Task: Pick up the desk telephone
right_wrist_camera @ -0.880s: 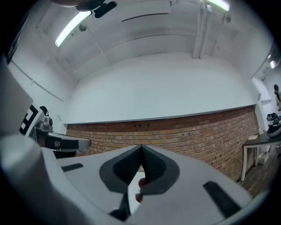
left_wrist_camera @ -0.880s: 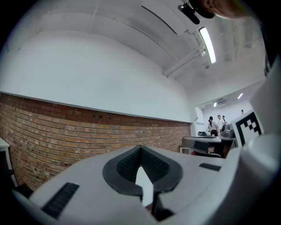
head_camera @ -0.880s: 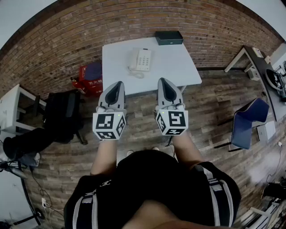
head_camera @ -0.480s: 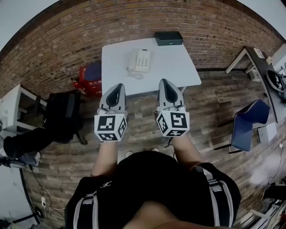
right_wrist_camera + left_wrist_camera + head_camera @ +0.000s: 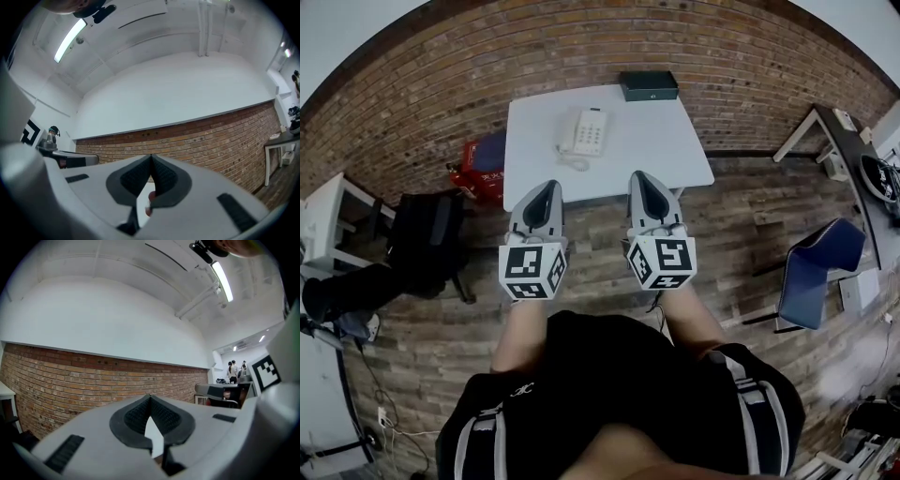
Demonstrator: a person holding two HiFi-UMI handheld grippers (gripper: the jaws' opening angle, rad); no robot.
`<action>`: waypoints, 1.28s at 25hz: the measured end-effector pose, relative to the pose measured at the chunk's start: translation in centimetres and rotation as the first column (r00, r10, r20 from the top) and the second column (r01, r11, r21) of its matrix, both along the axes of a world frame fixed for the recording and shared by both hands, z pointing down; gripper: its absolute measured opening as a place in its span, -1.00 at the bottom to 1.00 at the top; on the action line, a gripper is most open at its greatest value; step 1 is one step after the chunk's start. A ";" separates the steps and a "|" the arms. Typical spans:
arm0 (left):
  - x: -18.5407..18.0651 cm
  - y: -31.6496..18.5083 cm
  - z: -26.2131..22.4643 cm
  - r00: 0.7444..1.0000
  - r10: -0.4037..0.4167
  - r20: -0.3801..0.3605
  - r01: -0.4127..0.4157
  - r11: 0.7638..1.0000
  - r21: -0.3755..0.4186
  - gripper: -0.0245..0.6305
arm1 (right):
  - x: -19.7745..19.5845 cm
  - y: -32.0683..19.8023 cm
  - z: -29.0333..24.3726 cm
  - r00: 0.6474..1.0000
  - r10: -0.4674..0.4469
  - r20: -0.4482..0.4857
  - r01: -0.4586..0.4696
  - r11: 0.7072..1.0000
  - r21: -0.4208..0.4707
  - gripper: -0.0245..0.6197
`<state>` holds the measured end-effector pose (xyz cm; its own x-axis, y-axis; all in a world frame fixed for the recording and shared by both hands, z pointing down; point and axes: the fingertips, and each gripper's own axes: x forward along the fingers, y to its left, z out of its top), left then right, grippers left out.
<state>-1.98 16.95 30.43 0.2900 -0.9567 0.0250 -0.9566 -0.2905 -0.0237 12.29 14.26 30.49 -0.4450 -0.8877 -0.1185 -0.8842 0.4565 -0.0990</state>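
Note:
A white desk telephone (image 5: 583, 133) with a coiled cord lies on the white table (image 5: 656, 150) in the head view, towards the table's far left. My left gripper (image 5: 546, 190) and right gripper (image 5: 641, 181) are held side by side just short of the table's near edge, both shut and empty. In the left gripper view the left gripper (image 5: 150, 399) points level at the brick wall. In the right gripper view the right gripper (image 5: 151, 158) also faces the wall. Neither gripper view shows the telephone.
A dark flat box (image 5: 649, 85) sits at the table's far edge by the brick wall. A red box (image 5: 487, 164) and a black chair (image 5: 431, 244) stand left of the table; a blue chair (image 5: 816, 272) and a second desk (image 5: 853, 150) are to the right.
The table and telephone have shifted slightly left and up in the head view. Both grippers keep their side-by-side pose and stay shut.

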 end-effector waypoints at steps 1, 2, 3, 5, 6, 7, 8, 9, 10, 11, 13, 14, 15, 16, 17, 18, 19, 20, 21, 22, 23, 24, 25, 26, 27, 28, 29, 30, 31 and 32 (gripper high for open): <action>0.3 0.0 0.1 1.000 -0.003 0.001 0.003 1.000 -0.001 -0.94 | 0.3 0.0 0.0 1.000 -0.006 -0.001 0.006 1.000 0.001 -0.95; 0.6 0.0 0.2 1.000 -0.004 0.003 0.005 1.000 -0.004 -0.94 | 0.5 0.0 0.0 1.000 -0.010 0.000 0.010 1.000 0.002 -0.95; 0.9 0.0 0.3 1.000 -0.006 0.003 0.006 1.000 -0.008 -0.94 | 0.7 0.0 0.0 1.000 -0.013 0.003 0.013 1.000 0.002 -0.95; 1.4 -0.1 0.4 1.000 -0.005 -0.002 0.005 1.000 -0.014 -0.94 | 1.1 0.0 0.0 1.000 -0.019 0.010 0.019 1.000 0.006 -0.95; 1.5 -0.2 0.3 1.000 -0.005 -0.004 0.005 1.000 -0.013 -0.94 | 1.3 -0.1 0.0 1.000 -0.022 0.012 0.022 1.000 0.010 -0.95; 1.6 -0.4 0.3 1.000 -0.006 -0.003 0.006 1.000 -0.009 -0.94 | 1.3 -0.3 0.0 1.000 -0.025 0.015 0.024 1.000 0.014 -0.95; 1.6 -0.6 0.3 1.000 -0.006 0.000 0.006 1.000 -0.006 -0.94 | 1.3 -0.6 0.0 0.999 -0.027 0.019 0.027 0.999 0.017 -0.95; 1.6 -0.8 0.3 1.000 -0.007 0.004 0.007 1.000 -0.002 -0.94 | 1.3 -0.8 0.1 0.999 -0.030 0.023 0.029 0.999 0.021 -0.95; 1.6 -1.0 0.4 1.000 -0.007 0.006 0.007 1.000 0.001 -0.94 | 1.2 -1.0 0.2 0.999 -0.031 0.022 0.030 0.999 0.026 -0.95; 1.6 -1.2 0.4 1.000 -0.007 0.007 0.007 1.000 0.004 -0.94 | 1.1 -1.3 0.2 0.999 -0.031 0.016 0.031 0.999 0.034 -0.95; 1.3 -1.9 0.5 1.000 -0.010 0.005 0.010 1.000 0.012 -0.94 | 0.8 -2.0 0.1 0.999 -0.033 -0.001 0.033 0.998 0.052 -0.95; 1.0 -2.3 0.6 1.000 -0.012 0.003 0.012 1.000 0.016 -0.94 | 0.6 -2.5 0.0 0.999 -0.035 -0.003 0.035 0.998 0.056 -0.95; 0.8 -2.8 0.6 1.000 -0.012 0.002 0.012 1.000 0.020 -0.94 | 0.5 -3.0 0.0 0.999 -0.036 0.000 0.036 0.998 0.059 -0.95; 0.6 -3.4 0.6 1.000 -0.010 0.002 0.010 1.000 0.025 -0.94 | 0.3 -3.6 -0.1 0.999 -0.037 0.003 0.037 0.997 0.060 -0.95; 0.4 -4.1 0.5 1.000 -0.008 0.002 0.008 1.000 0.030 -0.94 | 0.0 -4.1 -0.1 0.999 -0.037 0.002 0.037 0.997 0.063 -0.95; 0.2 -4.9 0.5 1.000 -0.006 0.000 0.006 0.999 0.035 -0.94 | -0.3 -4.8 0.0 0.999 -0.036 -0.002 0.036 0.997 0.066 -0.95; -0.1 -5.7 0.4 1.000 -0.004 -0.002 0.004 0.999 0.039 -0.94 | -0.6 -5.4 0.0 0.999 -0.035 -0.009 0.036 0.997 0.070 -0.95; -0.3 -6.4 0.4 1.000 -0.002 -0.004 0.002 0.999 0.043 -0.94 | -1.0 -6.2 0.1 0.999 -0.034 -0.015 0.035 0.997 0.072 -0.95; -0.6 -7.3 0.4 1.000 0.000 -0.006 0.001 0.999 0.046 -0.94 | -1.3 -7.0 0.2 0.999 -0.033 -0.019 0.035 0.997 0.071 -0.95; -0.9 -8.1 0.4 1.000 0.002 -0.007 -0.001 0.999 0.047 -0.94 | -1.6 -7.8 0.3 0.999 -0.033 -0.019 0.034 0.997 0.069 -0.95; -1.1 -9.1 0.6 1.000 0.004 -0.009 -0.003 0.999 0.045 -0.94 | -1.9 -8.7 0.4 0.999 -0.031 -0.019 0.032 0.997 0.066 -0.95; -1.3 -10.0 0.7 1.000 0.006 -0.012 -0.005 0.999 0.041 -0.94 | -2.1 -9.6 0.5 0.999 -0.030 -0.019 0.031 0.998 0.063 -0.95; -1.6 -11.0 0.9 1.000 0.008 -0.018 -0.007 0.999 0.036 -0.94 | -2.4 -10.5 0.6 0.999 -0.029 -0.021 0.030 0.998 0.061 -0.95; -1.9 -12.0 1.1 1.000 0.009 -0.023 -0.009 1.000 0.030 -0.94 | -2.7 -11.4 0.7 0.999 -0.028 -0.024 0.029 0.998 0.058 -0.95; -2.2 -13.0 1.4 1.000 0.011 -0.027 -0.011 1.000 0.024 -0.94 | -3.1 -12.4 0.9 0.999 -0.028 -0.025 0.029 0.998 0.053 -0.95; -2.4 -13.9 1.6 0.999 0.014 -0.030 -0.014 1.000 0.016 -0.94 | -3.5 -13.3 1.1 0.999 -0.028 -0.026 0.029 0.999 0.045 -0.95; -2.7 -14.9 1.9 0.999 0.018 -0.032 -0.017 1.000 0.007 -0.94 | -3.9 -14.3 1.4 0.999 -0.027 -0.027 0.028 0.999 0.036 -0.95; -3.0 -15.9 2.2 0.999 0.021 -0.034 -0.021 1.000 -0.002 -0.94 | -4.3 -15.3 1.7 0.999 -0.026 -0.027 0.026 0.999 0.025 -0.95; -3.4 -16.9 2.4 0.999 0.026 -0.037 -0.026 1.000 -0.011 -0.94 | -4.7 -16.4 1.8 0.999 -0.024 -0.028 0.024 1.000 0.016 -0.95; -3.8 -18.0 2.6 0.999 0.031 -0.040 -0.032 0.999 -0.017 -0.94 | -5.2 -17.4 1.9 0.999 -0.022 -0.032 0.022 1.000 0.011 -0.95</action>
<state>-5.78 -1.05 33.00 0.3207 -0.9467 0.0295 -0.9471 -0.3202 0.0200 7.07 -3.11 32.43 -0.4683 -0.8762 -0.1139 -0.8764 0.4770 -0.0660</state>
